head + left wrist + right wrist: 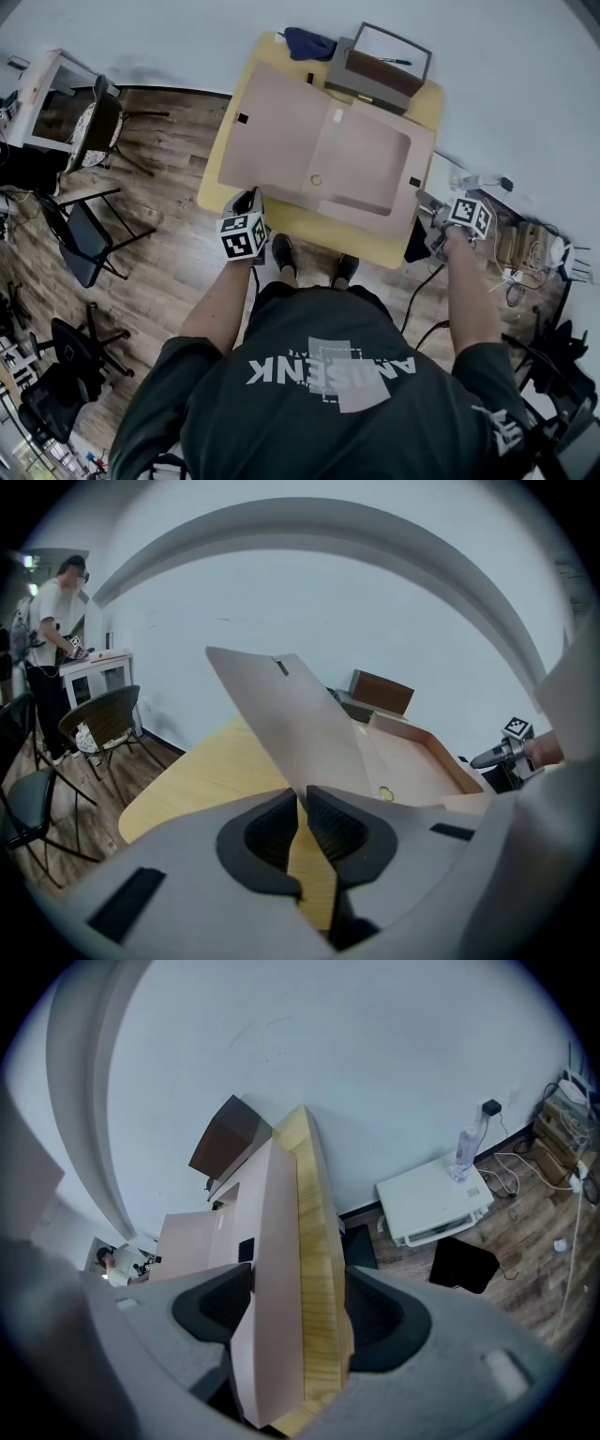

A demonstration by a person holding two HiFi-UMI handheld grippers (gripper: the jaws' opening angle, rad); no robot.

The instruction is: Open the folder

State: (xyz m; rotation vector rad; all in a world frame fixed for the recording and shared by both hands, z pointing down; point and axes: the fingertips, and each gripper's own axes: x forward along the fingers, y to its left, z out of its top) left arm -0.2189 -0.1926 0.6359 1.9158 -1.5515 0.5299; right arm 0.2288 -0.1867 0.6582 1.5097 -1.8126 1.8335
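the folder [328,150] lay open on the yellow tabletop [309,223], its flap [291,724] out to the left. the fingers of the right gripper [295,1307] were clamped on the folder's right edge together with the tabletop's rim. the fingers of the left gripper [302,803] stood a narrow slit apart at the flap's near corner, not pressing it.

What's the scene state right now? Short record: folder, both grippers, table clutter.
folder: open, cover swung out to the left
left gripper: jaws slightly apart, cover's corner at their tips
right gripper: clamped on the folder's right edge together with the table's edge
table: yellow, mostly covered by the folder
behind folder: brown box holding a pen; dark blue cloth
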